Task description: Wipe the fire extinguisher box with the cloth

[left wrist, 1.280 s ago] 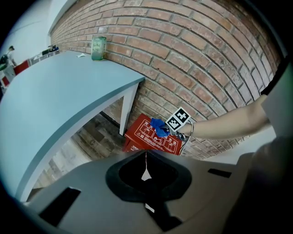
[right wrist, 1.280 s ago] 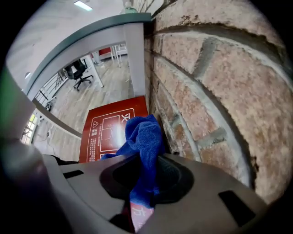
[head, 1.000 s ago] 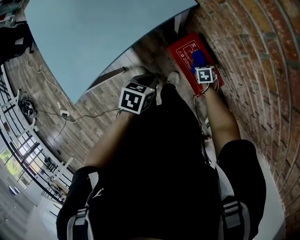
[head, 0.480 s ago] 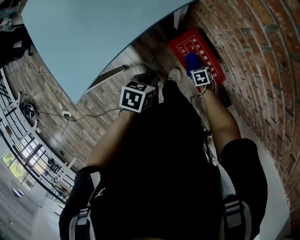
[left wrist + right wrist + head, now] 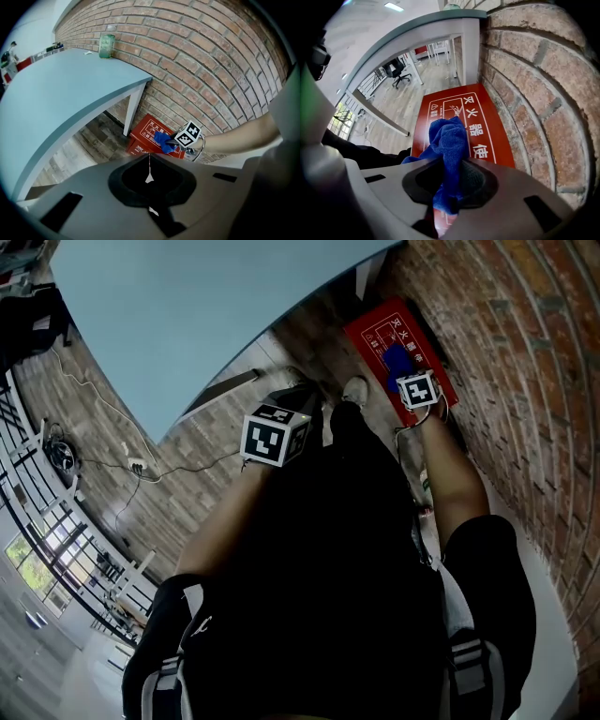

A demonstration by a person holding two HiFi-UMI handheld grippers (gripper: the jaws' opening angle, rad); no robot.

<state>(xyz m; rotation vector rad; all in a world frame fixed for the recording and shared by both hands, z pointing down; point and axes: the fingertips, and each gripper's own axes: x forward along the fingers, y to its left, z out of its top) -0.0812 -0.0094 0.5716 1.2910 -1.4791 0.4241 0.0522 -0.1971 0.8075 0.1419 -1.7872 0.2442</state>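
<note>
The right hand-held gripper (image 5: 450,186) is clamped on a blue cloth (image 5: 449,136). The cloth bunches up out of the closed jaws and lies over the printed top of the red fire extinguisher box (image 5: 487,136). The box sits on the wooden floor (image 5: 216,442), right against the brick wall (image 5: 525,352) and just beside a white leg (image 5: 131,105) of the light blue table (image 5: 61,89). In the head view, the person's right arm reaches down to the box, and the cloth covers the middle of its lid, between the white characters and the edge nearest the person.

The left hand-held gripper (image 5: 149,177) is held up in front of the person's body, well apart from the box. Its jaws are pressed together with nothing between them. Its own view looks across at the box, the cloth and the other gripper's marker cube. A green jar (image 5: 107,45) stands on the table near the wall.
</note>
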